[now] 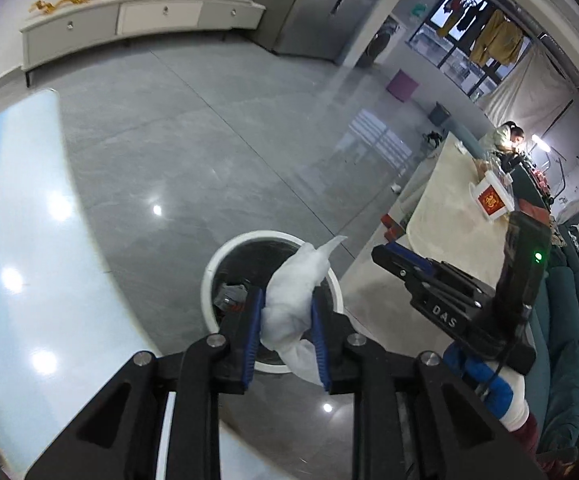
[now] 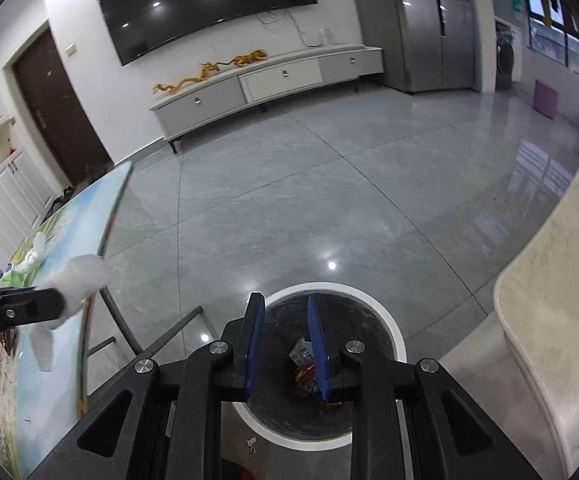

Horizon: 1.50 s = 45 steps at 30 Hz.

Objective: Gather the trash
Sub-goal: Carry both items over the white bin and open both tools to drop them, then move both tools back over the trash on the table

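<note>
Left wrist view shows the left gripper [image 1: 287, 318] squeezing a crumpled white paper tissue [image 1: 295, 300] between its two blue pads [image 1: 252, 340]. The tissue hangs above the round white trash bin with a dark inside [image 1: 211, 276], which stands on the shiny grey tiled floor [image 1: 209, 140]. The black right gripper [image 1: 393, 256] sits just beside it, over near the cream table [image 1: 449, 208].

Right wrist view shows the right gripper [image 2: 286, 346] right over the same bin [image 2: 395, 336]. Its jaws are apart and hold nothing. Down in the bin lie some colourful wrappers [image 2: 303, 366]. Off to the left, the left gripper [image 2: 55, 300] holds the tissue [image 2: 75, 280] by the edge of the glass table with a painted picture top [image 2: 61, 224]. Another white tissue wad [image 2: 33, 256] rests on that table.
</note>
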Each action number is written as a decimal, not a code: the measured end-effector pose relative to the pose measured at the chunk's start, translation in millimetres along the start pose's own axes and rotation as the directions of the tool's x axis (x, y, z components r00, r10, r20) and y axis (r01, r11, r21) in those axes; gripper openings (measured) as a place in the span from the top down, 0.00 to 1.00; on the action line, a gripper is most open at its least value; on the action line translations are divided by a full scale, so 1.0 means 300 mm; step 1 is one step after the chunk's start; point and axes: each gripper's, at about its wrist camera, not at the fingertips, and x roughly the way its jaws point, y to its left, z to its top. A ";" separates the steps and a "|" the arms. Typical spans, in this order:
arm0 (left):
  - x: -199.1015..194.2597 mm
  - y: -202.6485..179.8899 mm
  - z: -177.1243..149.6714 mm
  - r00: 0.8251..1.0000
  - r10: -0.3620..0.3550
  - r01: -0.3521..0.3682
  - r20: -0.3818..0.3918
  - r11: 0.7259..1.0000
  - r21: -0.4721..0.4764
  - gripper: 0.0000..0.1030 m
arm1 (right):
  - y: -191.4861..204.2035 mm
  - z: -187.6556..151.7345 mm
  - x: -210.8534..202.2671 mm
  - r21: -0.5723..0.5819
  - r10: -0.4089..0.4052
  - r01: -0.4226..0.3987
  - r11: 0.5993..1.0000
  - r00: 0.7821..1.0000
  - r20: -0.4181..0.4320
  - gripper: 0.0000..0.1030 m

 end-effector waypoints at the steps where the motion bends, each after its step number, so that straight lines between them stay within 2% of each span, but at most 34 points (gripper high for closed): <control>1: 0.021 -0.008 0.010 1.000 -0.006 0.006 -0.010 1.000 -0.002 0.74 | -0.015 -0.003 -0.006 0.009 -0.004 0.004 1.000 1.000 0.002 0.79; 3: 0.059 -0.029 0.019 1.000 -0.006 0.006 -0.025 1.000 -0.006 0.62 | -0.038 -0.007 -0.017 0.030 -0.016 0.016 0.999 1.000 0.006 0.79; 5: 0.084 -0.040 0.027 0.999 -0.013 0.012 -0.031 1.000 -0.010 0.59 | -0.063 -0.008 -0.028 0.050 -0.022 0.022 0.999 1.000 0.010 0.79; 10: 0.115 -0.044 0.026 0.998 -0.041 0.039 -0.045 0.999 -0.036 0.58 | -0.104 -0.015 -0.051 0.071 -0.032 0.031 0.997 0.999 0.012 0.78; 16: 0.082 -0.037 0.002 1.000 -0.024 0.024 -0.017 0.999 -0.034 0.58 | -0.085 -0.027 -0.057 0.072 -0.016 0.016 0.997 1.000 0.002 0.75; 23: -0.073 0.019 -0.035 0.996 0.039 -0.036 0.075 0.998 -0.042 0.58 | -0.021 0.009 -0.085 0.039 0.020 -0.021 0.999 1.000 0.023 0.75; 25: -0.122 0.041 -0.044 0.992 0.060 -0.055 0.107 0.997 -0.049 0.58 | 0.017 0.025 -0.107 0.018 0.032 -0.033 0.999 0.999 0.038 0.71; 28: -0.205 0.086 -0.069 0.984 0.097 -0.089 0.149 0.994 -0.060 0.58 | 0.078 0.038 -0.139 -0.017 0.054 -0.053 0.998 0.997 0.060 0.65; 35: -0.376 0.186 -0.164 0.958 0.181 -0.167 0.222 0.983 -0.079 0.58 | 0.252 0.069 -0.183 -0.118 0.104 -0.094 0.989 0.991 0.086 0.65; 45: -0.644 0.410 -0.350 0.897 0.309 -0.267 0.315 0.948 -0.170 0.58 | 0.541 0.102 -0.176 -0.255 0.183 -0.158 0.954 0.980 0.076 0.65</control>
